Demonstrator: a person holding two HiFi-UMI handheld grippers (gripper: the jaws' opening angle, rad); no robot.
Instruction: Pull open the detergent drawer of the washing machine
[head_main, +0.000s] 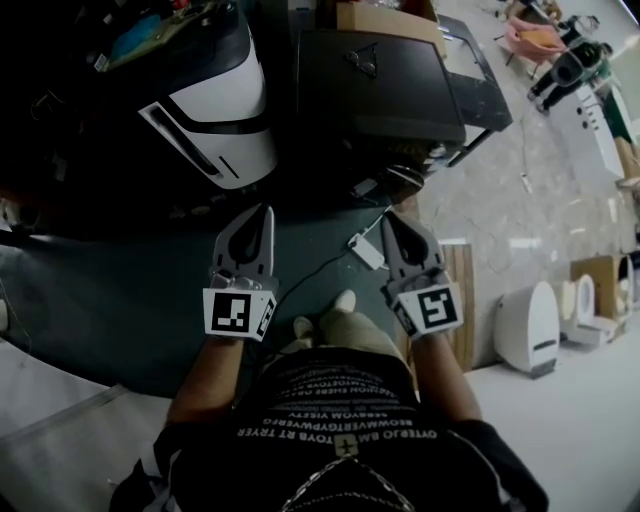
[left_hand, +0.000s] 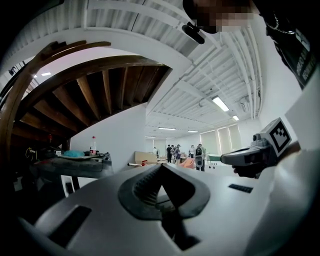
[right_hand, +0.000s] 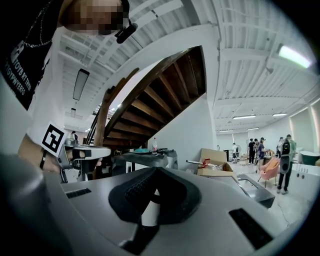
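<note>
The left tongs (head_main: 265, 212) and right tongs (head_main: 389, 220) are both pressed together on nothing, well apart from the washing machine (head_main: 215, 120) at the head view's upper left. Its drawer cannot be made out; likely light, stiff plastic, best hooked at its front recess.

Wooden staircase (right_hand: 160, 100), white ribbed ceiling (right_hand: 250, 40), pale floor (head_main: 520, 215)

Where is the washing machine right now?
In the head view, the white washing machine stands at the upper left, beyond the left gripper, with a dark boxy unit on its right.
</note>
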